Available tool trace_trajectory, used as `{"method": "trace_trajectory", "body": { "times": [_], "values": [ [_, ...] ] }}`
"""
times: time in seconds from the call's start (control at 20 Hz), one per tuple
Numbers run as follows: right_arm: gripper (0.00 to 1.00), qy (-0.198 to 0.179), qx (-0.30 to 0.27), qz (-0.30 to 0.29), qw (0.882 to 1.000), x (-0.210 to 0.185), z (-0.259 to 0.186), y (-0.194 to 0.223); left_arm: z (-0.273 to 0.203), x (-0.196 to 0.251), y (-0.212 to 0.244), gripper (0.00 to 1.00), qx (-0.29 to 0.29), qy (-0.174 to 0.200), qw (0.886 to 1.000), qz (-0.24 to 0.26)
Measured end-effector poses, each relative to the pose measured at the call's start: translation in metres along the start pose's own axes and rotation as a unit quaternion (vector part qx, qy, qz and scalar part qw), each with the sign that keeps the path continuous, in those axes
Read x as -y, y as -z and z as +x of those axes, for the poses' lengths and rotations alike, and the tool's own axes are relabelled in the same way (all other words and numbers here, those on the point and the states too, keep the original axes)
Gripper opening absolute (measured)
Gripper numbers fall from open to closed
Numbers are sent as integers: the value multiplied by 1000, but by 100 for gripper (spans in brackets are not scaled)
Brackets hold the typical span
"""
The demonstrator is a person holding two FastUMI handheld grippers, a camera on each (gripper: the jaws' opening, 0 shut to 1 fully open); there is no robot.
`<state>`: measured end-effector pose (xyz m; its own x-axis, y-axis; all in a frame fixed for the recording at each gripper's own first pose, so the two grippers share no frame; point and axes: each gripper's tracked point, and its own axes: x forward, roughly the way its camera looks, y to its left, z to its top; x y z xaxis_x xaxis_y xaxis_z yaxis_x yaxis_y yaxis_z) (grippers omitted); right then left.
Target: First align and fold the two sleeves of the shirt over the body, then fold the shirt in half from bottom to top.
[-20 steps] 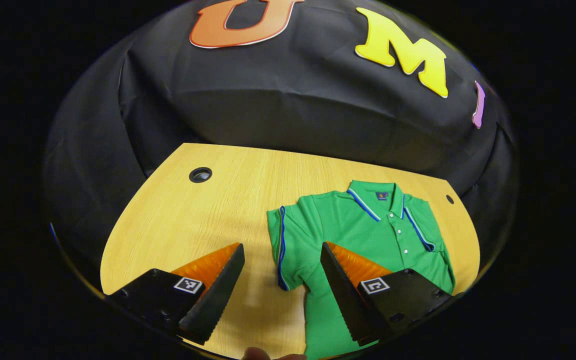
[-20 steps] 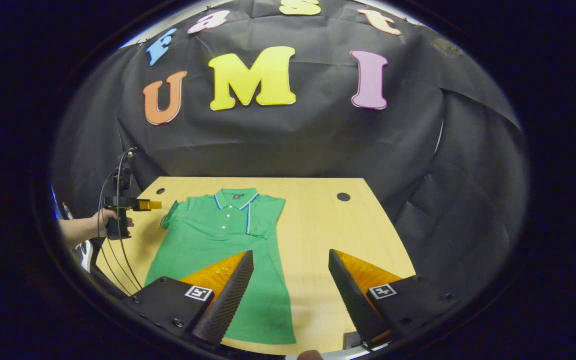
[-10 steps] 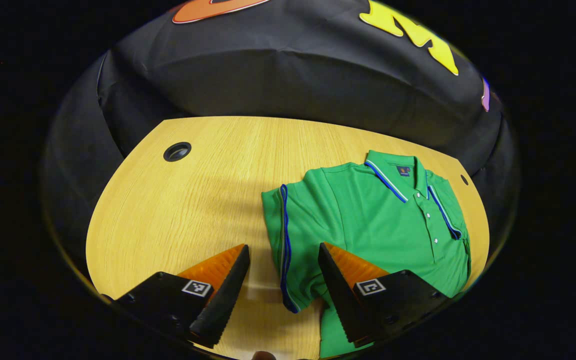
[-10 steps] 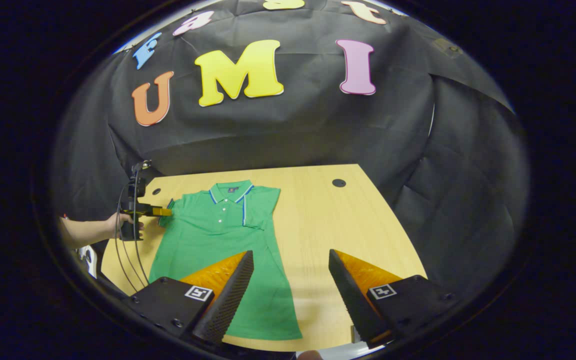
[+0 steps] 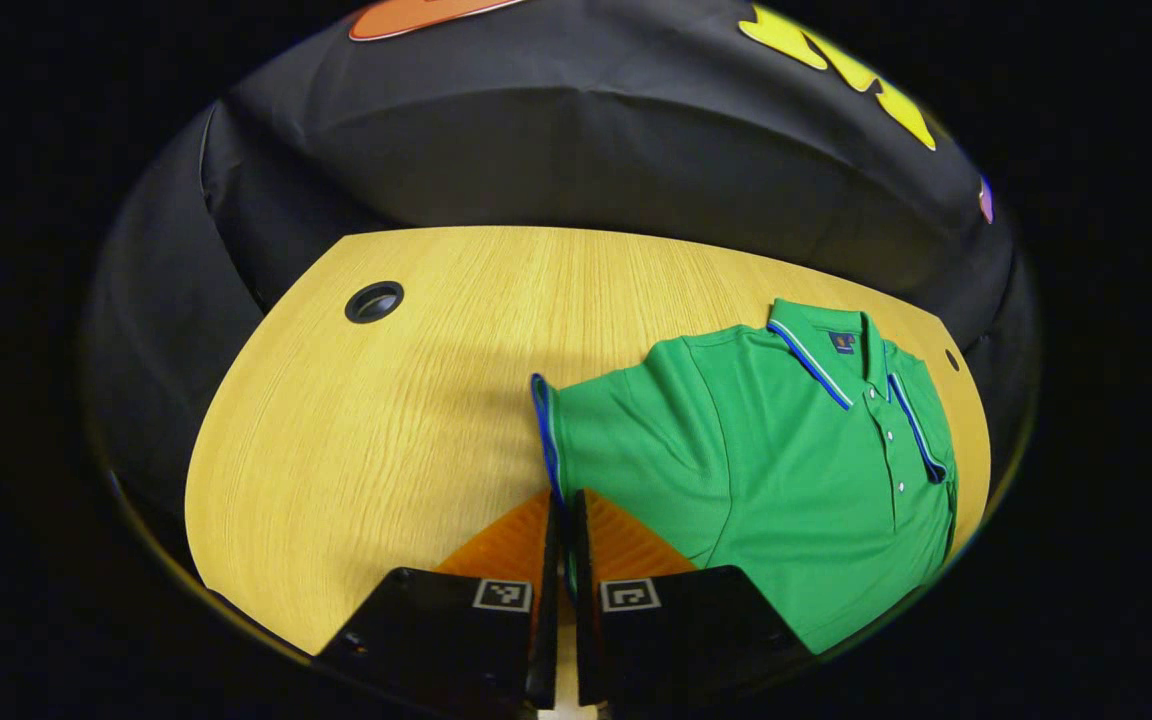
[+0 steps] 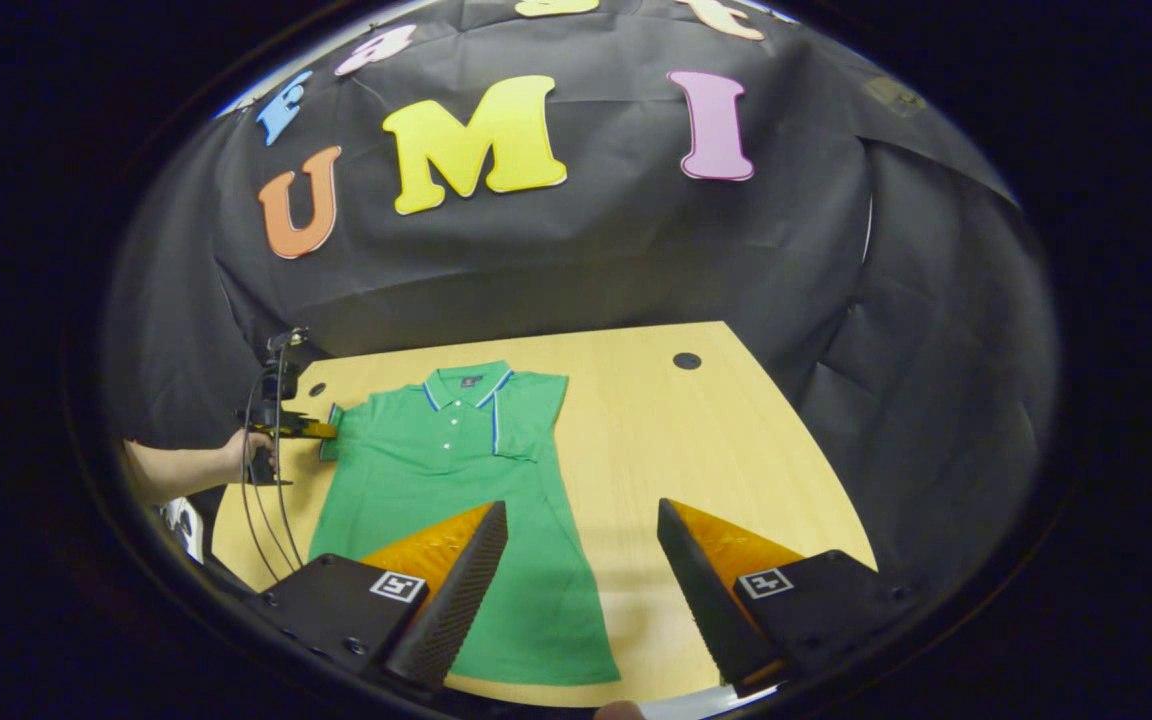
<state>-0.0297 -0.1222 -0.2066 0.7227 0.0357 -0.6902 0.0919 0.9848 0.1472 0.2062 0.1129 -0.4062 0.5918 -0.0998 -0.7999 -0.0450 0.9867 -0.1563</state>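
A green polo shirt (image 5: pixel 786 450) with blue-and-white trim lies flat on the wooden table (image 5: pixel 386 420), collar toward the wall. My left gripper (image 5: pixel 563 505) is shut on the blue-edged hem of the shirt's left sleeve (image 5: pixel 548 440), which is lifted slightly off the table. In the right gripper view the shirt (image 6: pixel 456 500) has its right sleeve (image 6: pixel 526 415) folded over the body. There the left gripper (image 6: pixel 321 430), held by a hand (image 6: pixel 241 455), grips the left sleeve. My right gripper (image 6: pixel 581 525) hangs open above the shirt's lower right edge, holding nothing.
The table has a round cable hole at its far left (image 5: pixel 373 301), a small one behind the shirt (image 5: pixel 951 359), and another at far right (image 6: pixel 686 361). Black cloth walls close in behind and beside the table. Cables (image 6: pixel 266 500) hang from the left gripper.
My left gripper moved forward and shut on the left sleeve's hem, lifting it a little. The right gripper stayed open and barely shifted.
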Motion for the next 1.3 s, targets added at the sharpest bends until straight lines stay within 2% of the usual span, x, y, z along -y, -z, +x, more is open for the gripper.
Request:
{"method": "trace_trajectory", "body": {
  "times": [0.05, 0.1, 0.25, 0.4, 0.55, 0.6, 0.65, 0.7, 0.75, 0.9, 0.95, 1.2, 1.25, 1.3],
  "values": [
    [94, 5, 1, 0, 1000, 2, 1, 0, -3, 3, -3, 6, 0, 5, 1000, -8],
    [97, 17, 1, -4, 1000, 8, 3, 2, -6, 6, -8, 5, 5, 11, 1000, -13],
    [94, 30, 8, -5, 1000, 10, 2, 2, -21, 24, -30, 4, 22, 27, 999, -29],
    [94, 31, 17, 4, 999, 15, -3, 2, -31, 42, -46, 4, 30, 20, 999, -29],
    [94, 28, 18, 16, 999, 21, -11, 5, -43, 84, -56, 4, 31, 50, 998, -23],
    [97, 34, 21, 18, 999, 26, -12, 6, -45, 101, -58, 4, 34, 62, 997, -20],
    [93, 36, 24, 21, 999, 28, -16, 4, -48, 116, -61, 4, 36, 69, 997, -11],
    [97, 38, 28, 25, 999, 30, -21, 3, -48, 131, -64, 4, 40, 75, 996, 0],
    [93, 40, 33, 26, 998, 33, -25, 3, -49, 146, -67, 4, 43, 82, 996, 7],
    [94, 37, 31, 31, 998, 37, -30, 7, -53, 196, -73, 4, 64, 124, 990, 6],
    [94, 37, 33, 34, 998, 38, -32, 7, -52, 208, -72, 11, 66, 139, 988, 6],
    [97, 28, 29, 30, 999, 33, -28, 10, -82, 215, -67, 100, 88, 135, 986, 35],
    [94, 22, 30, 26, 999, 29, -26, 8, -91, 210, -65, 100, 93, 130, 986, 42],
    [97, 16, 29, 21, 999, 24, -25, 8, -101, 204, -62, 100, 98, 123, 986, 49]
  ]
}}
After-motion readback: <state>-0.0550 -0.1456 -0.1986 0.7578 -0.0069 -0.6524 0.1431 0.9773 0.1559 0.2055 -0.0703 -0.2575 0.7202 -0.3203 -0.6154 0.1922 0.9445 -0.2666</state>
